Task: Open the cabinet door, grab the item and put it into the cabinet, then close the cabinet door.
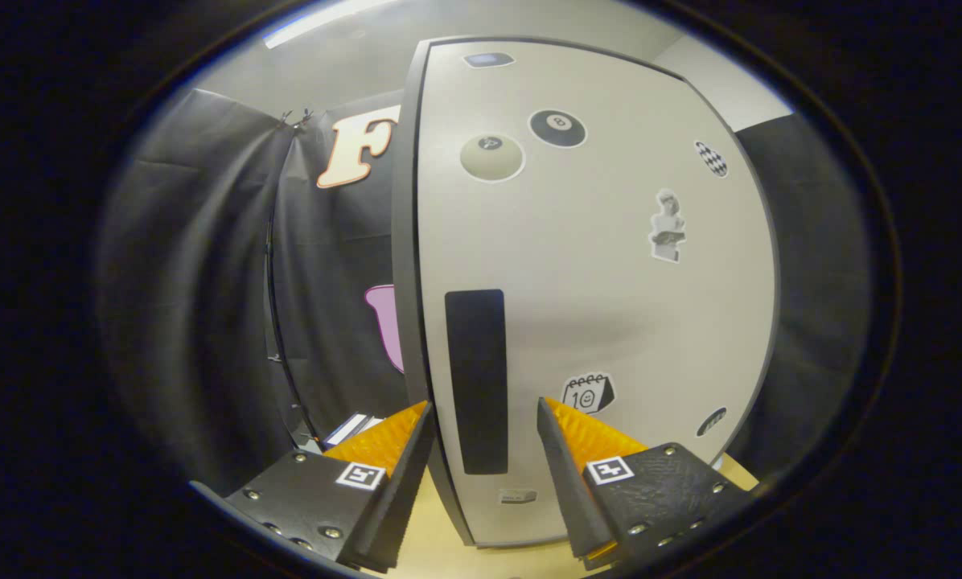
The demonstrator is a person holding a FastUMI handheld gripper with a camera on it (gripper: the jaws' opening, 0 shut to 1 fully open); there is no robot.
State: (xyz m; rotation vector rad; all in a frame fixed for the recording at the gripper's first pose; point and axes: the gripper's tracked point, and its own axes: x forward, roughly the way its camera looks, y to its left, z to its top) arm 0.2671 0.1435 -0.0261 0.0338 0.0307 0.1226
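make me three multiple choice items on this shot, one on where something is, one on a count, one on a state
1. Where does the dark vertical handle on the cabinet door sit relative to the gripper?
A. Just ahead, in line with the gap between its fingers
B. Far off beyond one finger's outer side
C. Behind the gripper

2. How many billiard-ball stickers are on the door?
A. None
B. Two
C. Five

3. What state is the gripper in?
A. Shut on the handle
B. Shut on an item
C. Open, its fingers apart

Answers:
1. A, the handle rises in line with the gap between the two fingertips.
2. B, a pale ball sticker and a black ball sticker sit side by side near the door's top.
3. C, a wide gap separates the fingers and neither appears to press on anything.
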